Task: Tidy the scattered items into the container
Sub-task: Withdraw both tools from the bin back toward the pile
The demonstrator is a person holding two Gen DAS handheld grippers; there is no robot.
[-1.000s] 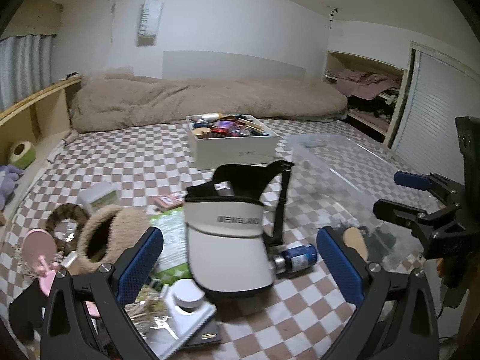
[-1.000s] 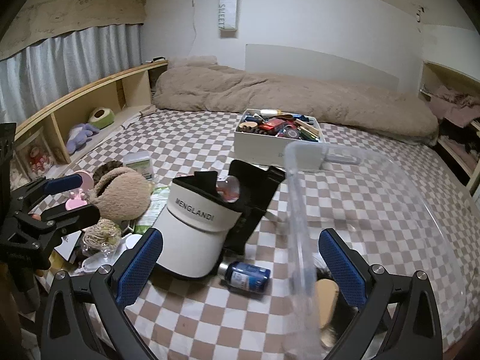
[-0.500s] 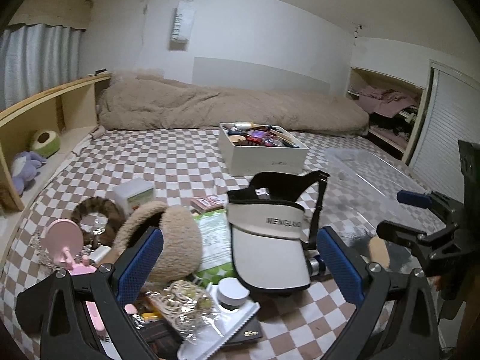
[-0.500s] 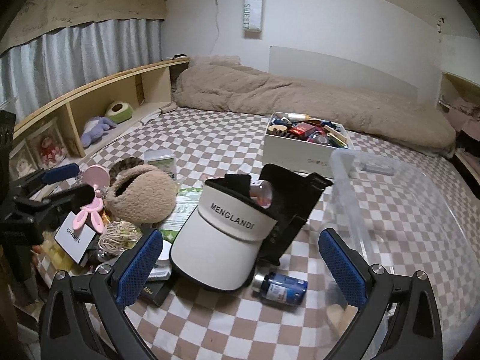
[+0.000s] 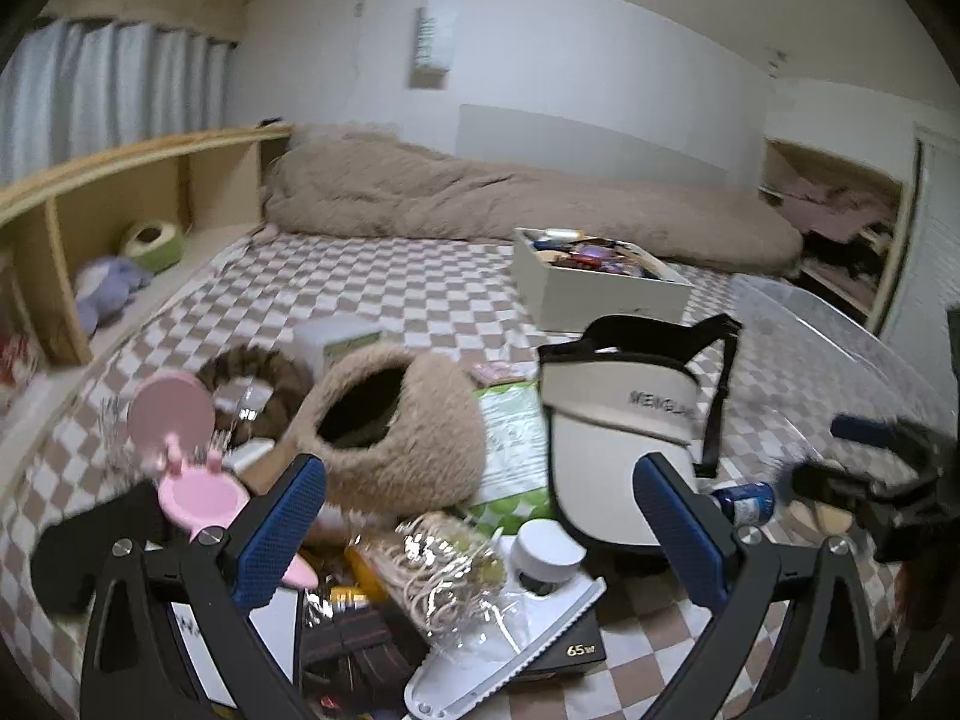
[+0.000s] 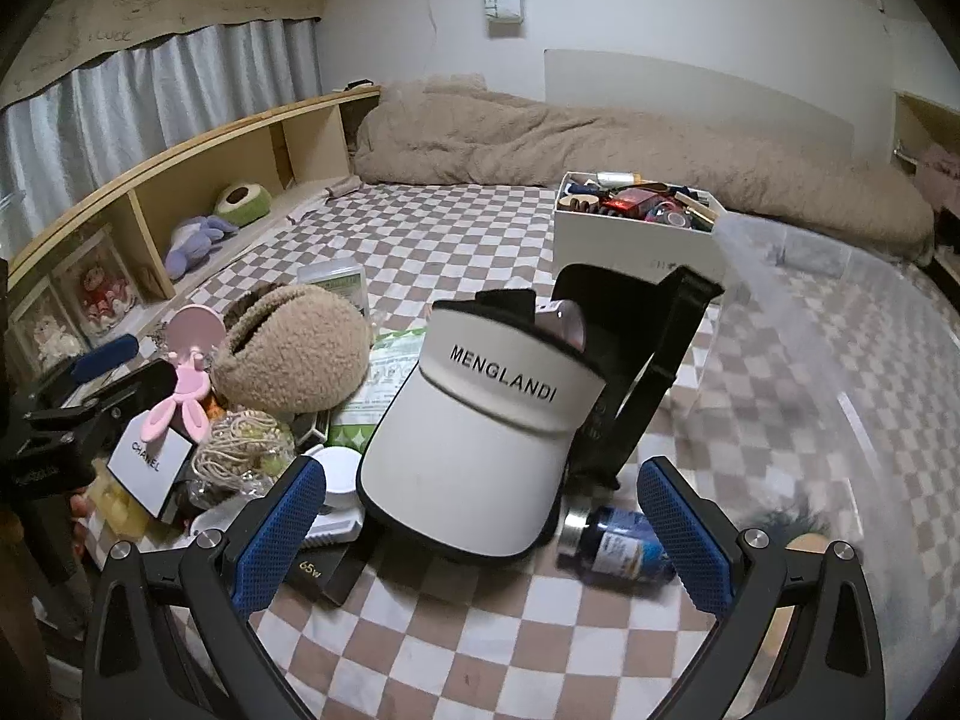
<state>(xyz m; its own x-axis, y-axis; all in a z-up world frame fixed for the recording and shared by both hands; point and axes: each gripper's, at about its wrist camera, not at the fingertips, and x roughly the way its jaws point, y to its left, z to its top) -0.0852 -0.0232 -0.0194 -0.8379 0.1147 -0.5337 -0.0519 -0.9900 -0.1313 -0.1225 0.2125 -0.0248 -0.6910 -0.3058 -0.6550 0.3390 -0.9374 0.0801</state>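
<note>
Both claws hang over a checkered bed point(image 6: 468, 252) strewn with odds and ends. The left claw point(image 5: 480, 528) is spread wide with nothing between its blue pads, poised above a heap holding a bagged coil of twine point(image 5: 444, 558), a small white jar point(image 5: 549, 546) and a black box marked 65w point(image 5: 570, 651). Just beyond it a fuzzy tan hat point(image 5: 390, 426) lies on its side, opening toward the camera, with a pink hand mirror point(image 5: 180, 438) to its left and a green packet point(image 5: 510, 438) to its right. The right claw point(image 6: 483, 537) is likewise spread and holds nothing; straight ahead of it sits the white visor point(image 6: 480, 450) printed MENGLANDI, its black strap standing up behind. A dark blue bottle point(image 6: 618, 543) lies on its side just beside the visor's brim, close to the right claw's right pad. The clear plastic container point(image 6: 840, 360) rests on the bed to the right of the visor, and a dark brush-like thing, too blurred to name, shows through its near wall. Farther back stands a white box point(image 6: 636, 234) packed with small items, before a rumpled tan duvet point(image 6: 600, 144).
</note>
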